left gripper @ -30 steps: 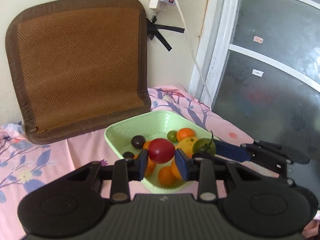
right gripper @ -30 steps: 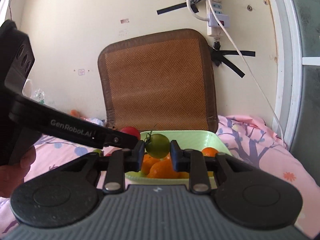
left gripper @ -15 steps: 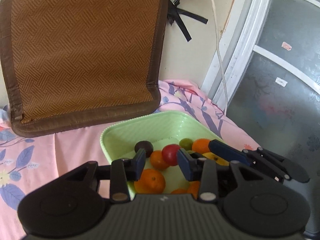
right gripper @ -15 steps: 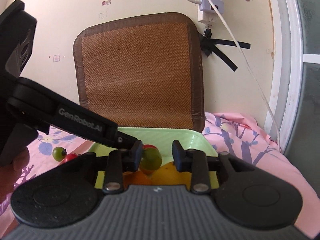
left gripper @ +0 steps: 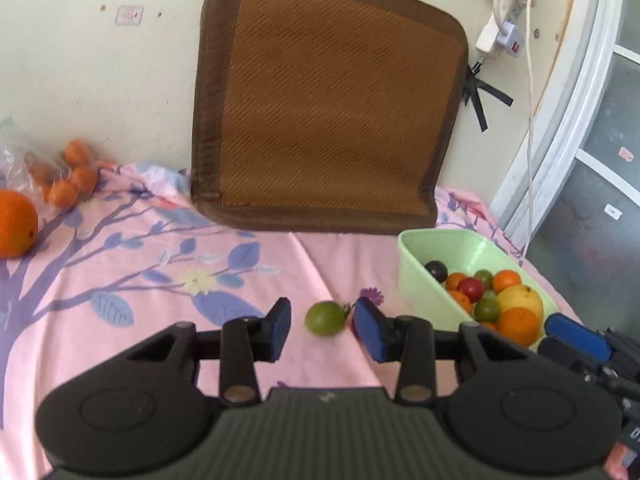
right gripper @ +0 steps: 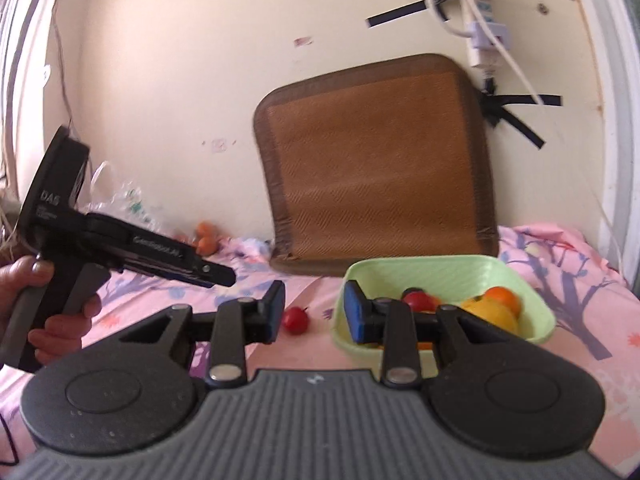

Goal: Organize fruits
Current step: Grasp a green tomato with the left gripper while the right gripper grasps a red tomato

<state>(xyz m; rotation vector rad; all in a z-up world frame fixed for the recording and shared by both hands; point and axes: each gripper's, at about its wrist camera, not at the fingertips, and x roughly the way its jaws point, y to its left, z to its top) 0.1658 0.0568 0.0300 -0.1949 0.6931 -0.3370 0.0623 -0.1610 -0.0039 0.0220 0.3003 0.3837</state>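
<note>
A light green tray (left gripper: pixel 440 240) holds several fruits: oranges, red and green tomatoes, a dark plum and a yellow fruit. It also shows in the right wrist view (right gripper: pixel 420 270). My left gripper (left gripper: pixel 323 326) is open and empty, its fingers on either side of a green tomato (left gripper: pixel 326 318) that lies on the pink cloth. My right gripper (right gripper: pixel 314 314) is open and empty over the tray's near left corner. A red tomato (right gripper: pixel 295 319) lies on the cloth left of the tray.
A brown woven mat (left gripper: pixel 328 120) leans on the wall behind. A large orange (left gripper: pixel 14 224) and a plastic bag of small oranges (left gripper: pixel 64 176) lie at far left. A power strip and cord (left gripper: pixel 504 36) hang on the wall. A glass door (left gripper: pixel 600 160) stands at right.
Both grippers have let their tomatoes go into the tray and opened. The left gripper has swung left to the green tomato on the cloth. The right one has pulled back.
</note>
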